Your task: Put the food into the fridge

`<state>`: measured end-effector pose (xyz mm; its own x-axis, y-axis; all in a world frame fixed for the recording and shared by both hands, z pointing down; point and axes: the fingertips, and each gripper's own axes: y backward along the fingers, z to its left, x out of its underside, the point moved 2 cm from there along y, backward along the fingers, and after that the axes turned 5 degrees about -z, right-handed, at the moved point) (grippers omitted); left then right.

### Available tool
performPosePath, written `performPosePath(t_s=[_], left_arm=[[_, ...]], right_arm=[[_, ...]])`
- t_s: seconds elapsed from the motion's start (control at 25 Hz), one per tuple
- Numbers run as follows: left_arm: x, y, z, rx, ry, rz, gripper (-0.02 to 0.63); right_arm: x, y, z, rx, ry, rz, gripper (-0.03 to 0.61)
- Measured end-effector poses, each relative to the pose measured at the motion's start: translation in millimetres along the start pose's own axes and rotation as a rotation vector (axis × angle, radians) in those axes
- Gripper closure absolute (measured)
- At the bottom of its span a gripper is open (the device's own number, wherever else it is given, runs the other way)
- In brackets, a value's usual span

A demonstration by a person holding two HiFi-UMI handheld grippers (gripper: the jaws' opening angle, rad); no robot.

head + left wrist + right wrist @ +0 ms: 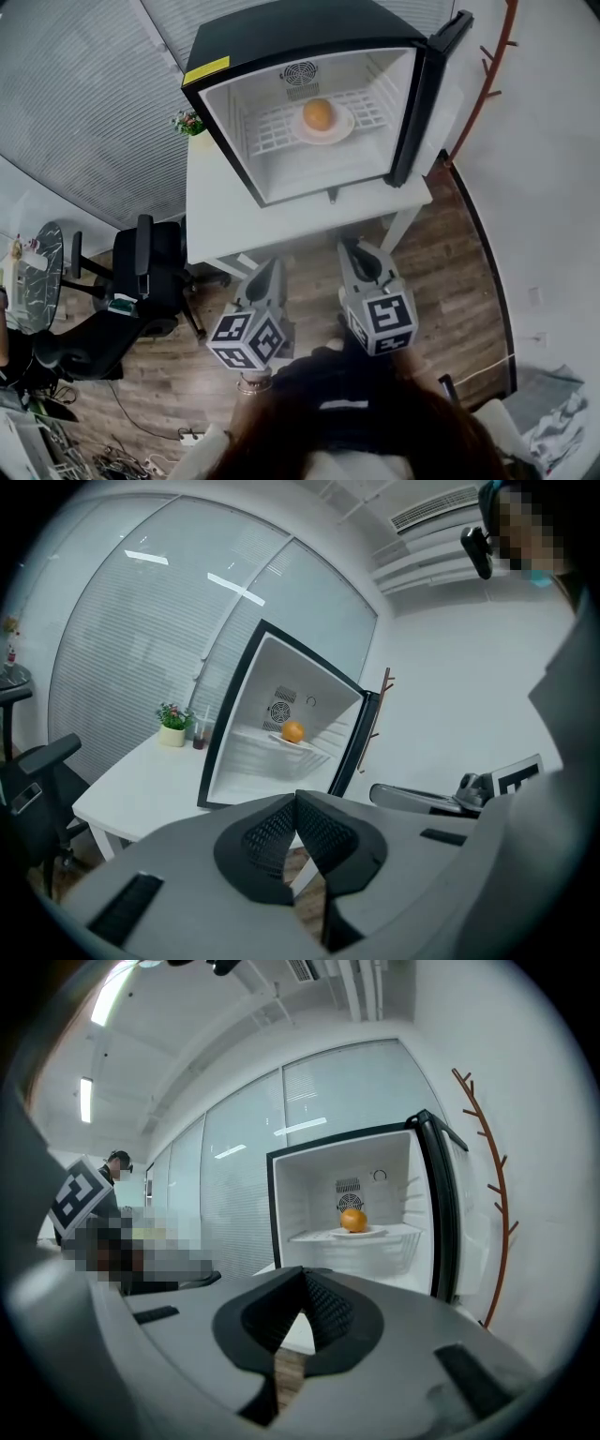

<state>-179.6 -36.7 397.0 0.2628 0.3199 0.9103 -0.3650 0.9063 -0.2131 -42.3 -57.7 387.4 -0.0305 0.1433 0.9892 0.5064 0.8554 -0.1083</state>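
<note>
An orange [319, 113] lies on a white plate [340, 128] on the wire shelf inside the small black fridge [217, 59], whose door [427, 84] stands open at the right. The orange [292, 731] shows in the left gripper view, and the orange [352, 1220] shows in the right gripper view too. My left gripper [272, 267] and right gripper [354, 250] are held low in front of the table, well short of the fridge. Both are shut with nothing between the jaws.
The fridge stands on a white table [208, 211] with a small potted plant [188, 122] at its back left. A black office chair [141, 272] sits left of the table. A brown coat rack [492, 66] stands right of the fridge door. Wood floor lies below.
</note>
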Motion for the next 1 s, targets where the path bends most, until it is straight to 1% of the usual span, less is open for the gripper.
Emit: performPosePath(t_s=[0.44, 0.6, 1.0], left_arm=[[8, 36, -3, 0.002, -0.004, -0.014, 0.620], [14, 45, -6, 0.020, 0.003, -0.002, 0.620], [26, 63, -11, 0.025, 0.011, -0.007, 0.620]], right_arm=[[4, 25, 28, -0.010, 0.021, -0.009, 0.584], [3, 34, 36, -0.022, 0.021, -0.026, 0.584], [7, 51, 43, -0.018, 0.042, -0.035, 0.586]])
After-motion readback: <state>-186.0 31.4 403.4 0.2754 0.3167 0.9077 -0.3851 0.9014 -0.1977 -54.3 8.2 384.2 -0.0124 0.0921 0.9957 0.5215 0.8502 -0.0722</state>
